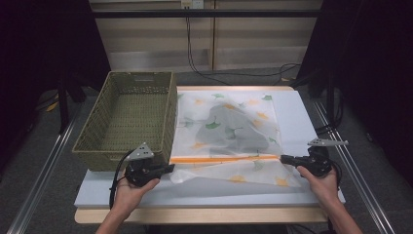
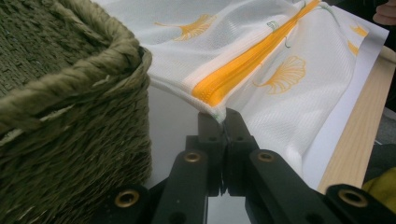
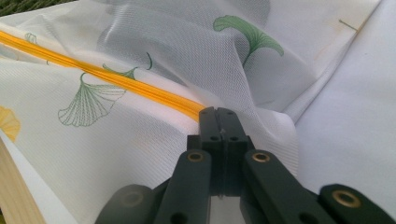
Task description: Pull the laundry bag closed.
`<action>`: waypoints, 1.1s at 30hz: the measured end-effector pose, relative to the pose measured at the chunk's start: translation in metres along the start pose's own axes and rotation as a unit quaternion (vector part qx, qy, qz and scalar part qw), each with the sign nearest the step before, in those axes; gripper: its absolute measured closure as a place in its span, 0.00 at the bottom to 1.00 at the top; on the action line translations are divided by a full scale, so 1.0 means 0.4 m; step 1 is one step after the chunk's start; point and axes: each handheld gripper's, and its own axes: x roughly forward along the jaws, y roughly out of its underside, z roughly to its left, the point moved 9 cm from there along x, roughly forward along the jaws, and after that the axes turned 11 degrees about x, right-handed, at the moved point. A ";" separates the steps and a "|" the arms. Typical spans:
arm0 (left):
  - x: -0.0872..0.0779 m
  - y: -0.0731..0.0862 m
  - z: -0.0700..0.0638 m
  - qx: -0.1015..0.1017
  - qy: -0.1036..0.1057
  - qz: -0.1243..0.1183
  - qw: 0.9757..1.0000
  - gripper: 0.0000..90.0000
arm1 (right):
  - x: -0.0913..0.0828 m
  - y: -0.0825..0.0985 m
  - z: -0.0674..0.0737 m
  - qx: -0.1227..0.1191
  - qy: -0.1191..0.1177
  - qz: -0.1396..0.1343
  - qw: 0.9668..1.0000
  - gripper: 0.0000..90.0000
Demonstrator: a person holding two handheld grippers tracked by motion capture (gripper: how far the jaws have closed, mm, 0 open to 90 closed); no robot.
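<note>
A white mesh laundry bag [image 1: 229,126] printed with ginkgo leaves lies on the white mat, a dark garment showing through it. Its orange zipper [image 1: 221,159] runs across the near side. My left gripper [image 1: 170,168] is shut on the zipper's left end, beside the basket corner; in the left gripper view the pinched mesh corner [image 2: 219,113] sits between the closed jaws. My right gripper [image 1: 283,158] is shut on the zipper's right end, where the orange zipper [image 3: 140,88] runs into the jaw tips. The zipper edge is lifted slightly and pulled straight between both grippers.
A green woven basket [image 1: 127,119] stands empty on the left of the table, its wall [image 2: 70,140] close to my left gripper. The white mat [image 1: 292,112] covers a wooden table [image 1: 204,215]. Cables lie on the floor beyond.
</note>
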 end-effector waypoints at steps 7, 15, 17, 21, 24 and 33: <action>-0.005 0.002 -0.004 0.007 0.002 -0.001 1.000 0.98 | -0.019 0.002 -0.013 0.006 0.014 -0.007 1.000 1.00; -0.004 0.005 0.000 0.010 -0.002 0.004 1.000 0.98 | -0.037 -0.001 -0.049 0.015 0.032 -0.016 0.999 1.00; -0.002 0.007 -0.001 0.008 -0.001 0.005 1.000 0.98 | -0.041 -0.002 -0.054 0.017 0.038 -0.016 0.999 1.00; 0.008 0.019 -0.006 0.008 0.002 0.015 1.000 0.98 | -0.041 0.001 -0.056 0.018 0.039 -0.016 0.999 1.00; 0.018 0.031 -0.011 0.011 0.005 0.027 1.000 0.98 | -0.042 0.001 -0.057 0.015 0.042 -0.017 0.999 1.00; 0.064 0.088 -0.012 0.024 0.005 0.077 0.997 0.97 | -0.012 0.030 -0.059 0.002 0.050 0.015 0.999 1.00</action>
